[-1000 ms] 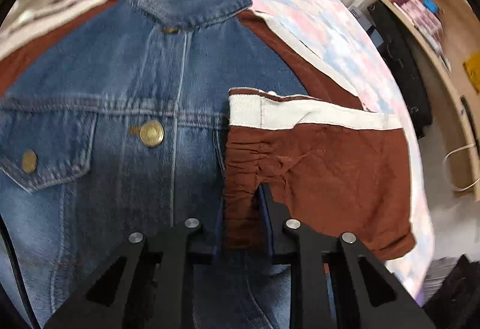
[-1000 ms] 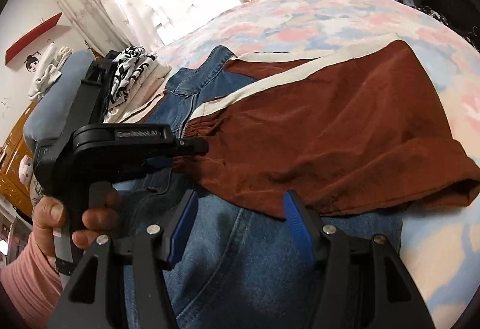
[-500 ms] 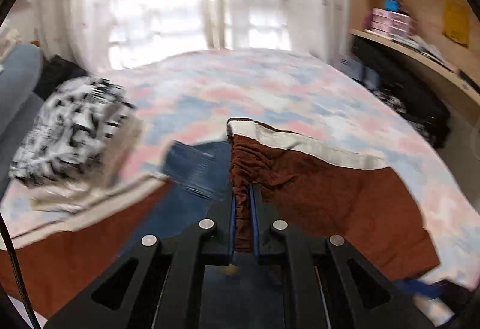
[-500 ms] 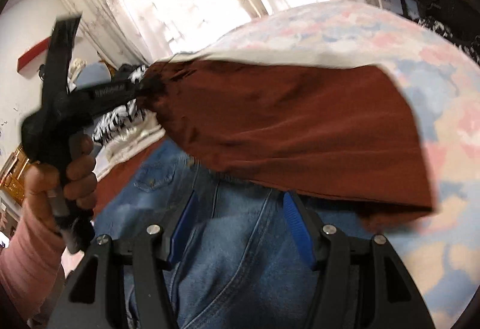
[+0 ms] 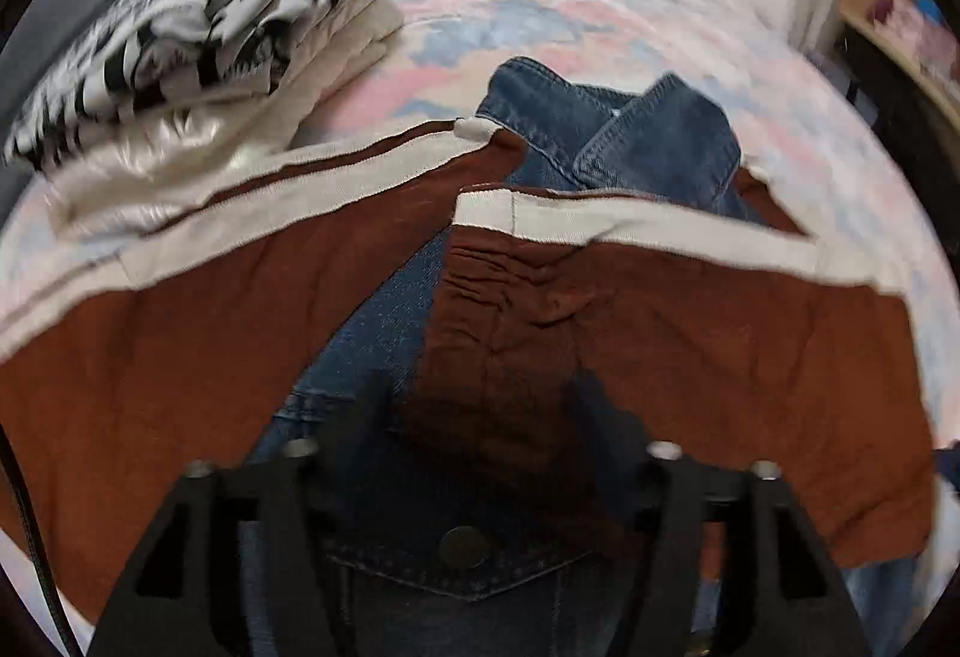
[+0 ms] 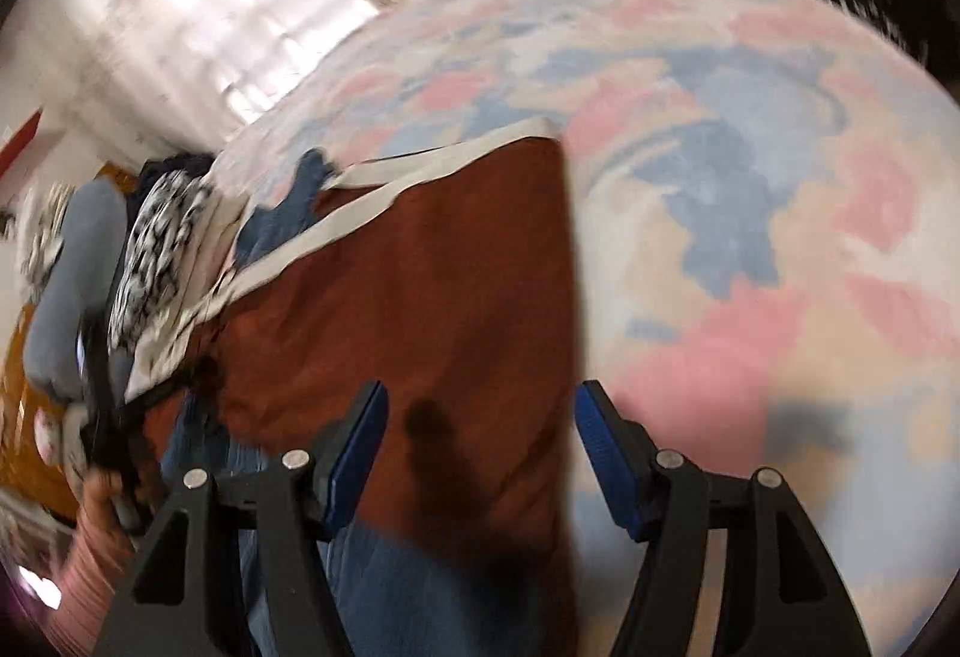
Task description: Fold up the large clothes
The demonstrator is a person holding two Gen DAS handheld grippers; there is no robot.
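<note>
We are looking across a bed with a pastel patchwork cover, where the denim jacket is lying flat with its collar toward the window. Its rust-brown right sleeve is lying folded across the chest; the left sleeve is stretching outward. A folded stack of clothes is sitting beside the collar. Our left claw is gaping wide, gripping nothing. Our right claw is likewise spread wide and empty above the sleeve.
</note>
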